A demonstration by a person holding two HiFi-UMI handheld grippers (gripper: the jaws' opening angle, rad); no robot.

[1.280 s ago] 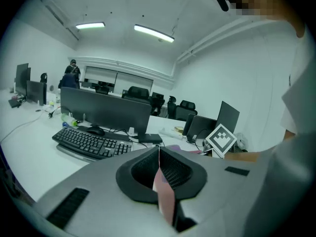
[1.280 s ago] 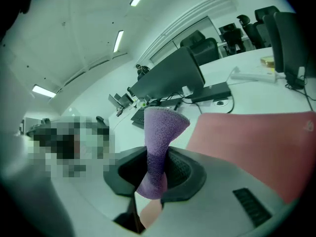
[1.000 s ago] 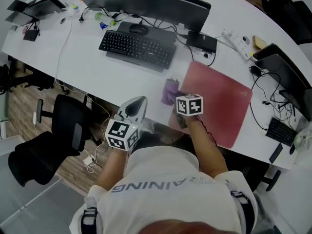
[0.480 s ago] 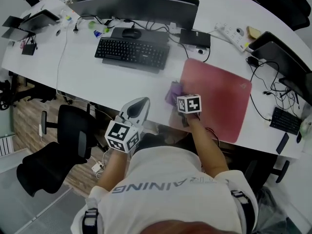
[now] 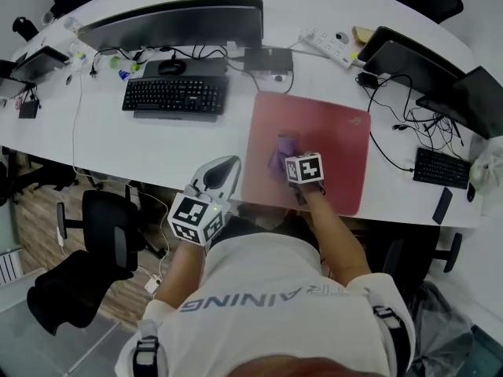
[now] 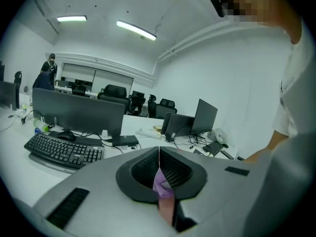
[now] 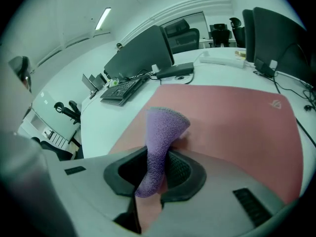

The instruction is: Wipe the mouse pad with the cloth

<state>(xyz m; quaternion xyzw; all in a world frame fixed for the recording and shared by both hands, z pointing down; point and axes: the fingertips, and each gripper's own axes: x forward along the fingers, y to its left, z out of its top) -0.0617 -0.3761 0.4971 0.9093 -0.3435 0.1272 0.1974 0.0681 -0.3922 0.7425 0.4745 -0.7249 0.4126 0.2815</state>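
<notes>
Off the near edge of the desk [image 5: 149, 144] the left gripper [image 6: 159, 152] has its jaws pressed together on nothing; the right gripper [image 7: 157, 158] clenches the purple cloth [image 7: 163, 130], whose far end rests on the red mouse pad [image 7: 237, 122], left of its middle; beyond lie a keyboard [image 5: 174, 96] and a monitor [image 5: 177, 23].

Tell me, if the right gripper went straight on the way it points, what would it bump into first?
Probably the flat pink-red mouse pad: the right gripper, shut on the fuzzy purple cloth, points low across it. Its exact tilt is hard to judge.
</notes>
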